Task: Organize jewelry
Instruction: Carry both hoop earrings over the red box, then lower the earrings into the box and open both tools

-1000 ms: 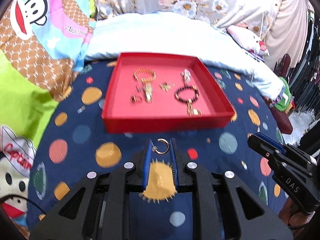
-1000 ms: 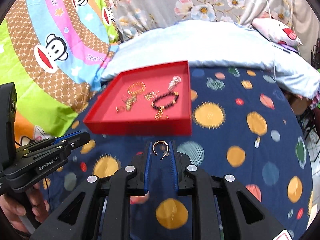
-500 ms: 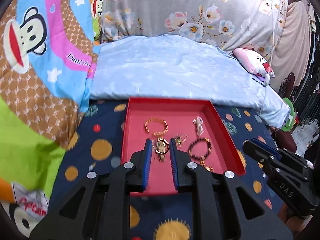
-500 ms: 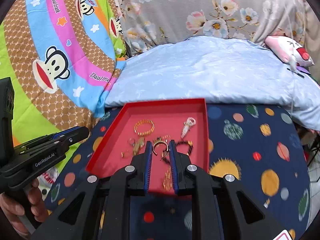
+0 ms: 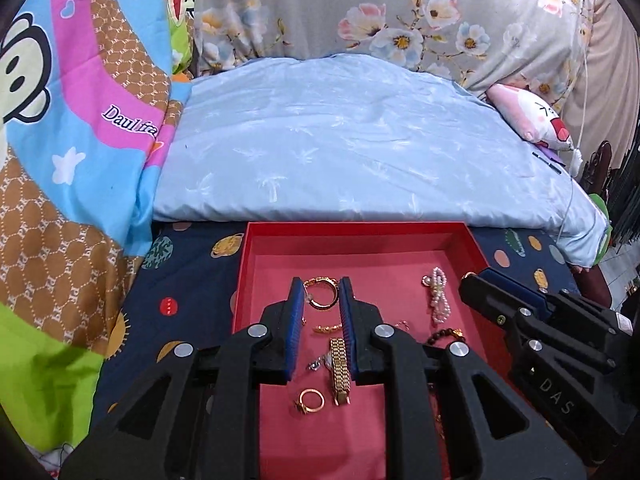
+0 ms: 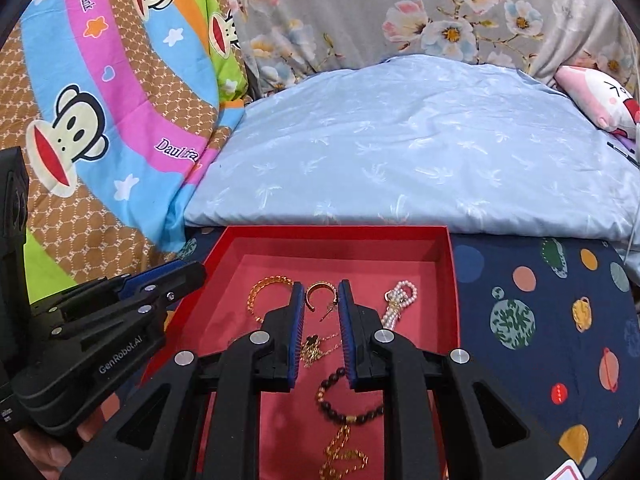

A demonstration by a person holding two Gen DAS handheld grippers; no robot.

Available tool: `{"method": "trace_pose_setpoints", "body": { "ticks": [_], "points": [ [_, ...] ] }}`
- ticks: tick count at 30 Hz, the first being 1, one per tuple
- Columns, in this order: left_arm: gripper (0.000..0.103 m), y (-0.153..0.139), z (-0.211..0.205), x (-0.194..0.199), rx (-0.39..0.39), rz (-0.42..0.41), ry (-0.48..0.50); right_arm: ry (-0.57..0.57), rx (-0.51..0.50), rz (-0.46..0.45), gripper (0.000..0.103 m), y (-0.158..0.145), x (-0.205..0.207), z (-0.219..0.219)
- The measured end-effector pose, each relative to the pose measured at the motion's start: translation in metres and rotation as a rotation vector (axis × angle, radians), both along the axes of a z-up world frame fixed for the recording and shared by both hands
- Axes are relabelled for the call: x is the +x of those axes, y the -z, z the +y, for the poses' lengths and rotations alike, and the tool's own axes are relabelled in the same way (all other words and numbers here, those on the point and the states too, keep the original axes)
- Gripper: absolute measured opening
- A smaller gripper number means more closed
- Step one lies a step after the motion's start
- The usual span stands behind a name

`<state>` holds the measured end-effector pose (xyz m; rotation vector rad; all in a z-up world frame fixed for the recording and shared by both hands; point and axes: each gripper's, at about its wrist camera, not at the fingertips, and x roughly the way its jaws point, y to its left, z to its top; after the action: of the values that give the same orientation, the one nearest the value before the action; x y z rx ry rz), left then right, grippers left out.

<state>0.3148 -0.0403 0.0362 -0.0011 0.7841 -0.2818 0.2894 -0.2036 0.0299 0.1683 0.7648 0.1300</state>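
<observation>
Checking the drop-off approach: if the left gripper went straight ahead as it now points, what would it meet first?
Probably the bare floor of the red tray, short of its far wall. The left gripper holds a gold hoop earring over it; depth is unclear.

The left gripper (image 6: 100,344) reads "GenRobot.AI", the right gripper (image 5: 560,360) "DAS", and the cartoon blanket (image 6: 120,120) "Daul frank".
</observation>
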Motion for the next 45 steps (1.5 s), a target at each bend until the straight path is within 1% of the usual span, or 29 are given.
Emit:
{"method": "trace_pose_setpoints", "body": {
  "ticks": [7,12,21,28,31,35,40,45],
  "points": [
    [0.017,0.015,-0.005,0.019,0.006,0.023,-0.004,-0.014,-0.006,0.032,0.016,0.016,0.020,0.002],
    [0.017,0.020,-0.007,0.026,0.008,0.029,-0.008,-0.010,0.015,0.055,0.016,0.025,0.028,0.000],
    [0.017,0.029,-0.012,0.033,0.017,0.043,-0.012,-0.003,0.008,0.063,0.016,0.028,0.033,0.000],
    [0.017,0.037,-0.014,0.042,0.026,0.062,-0.019,0.011,-0.016,0.080,0.016,0.031,0.038,0.000],
    [0.017,0.041,-0.013,0.046,0.014,0.081,-0.021,0.023,-0.021,0.106,0.016,0.035,0.042,0.000],
    [0.017,0.043,-0.010,0.046,-0.003,0.093,-0.026,0.029,-0.036,0.105,0.016,0.036,0.042,0.002],
    [0.017,0.044,-0.015,0.045,0.024,0.091,-0.020,0.032,-0.038,0.111,0.016,0.037,0.042,0.001],
    [0.017,0.047,-0.014,0.046,0.021,0.105,-0.028,0.035,-0.045,0.116,0.016,0.039,0.043,0.003]
  ]
}}
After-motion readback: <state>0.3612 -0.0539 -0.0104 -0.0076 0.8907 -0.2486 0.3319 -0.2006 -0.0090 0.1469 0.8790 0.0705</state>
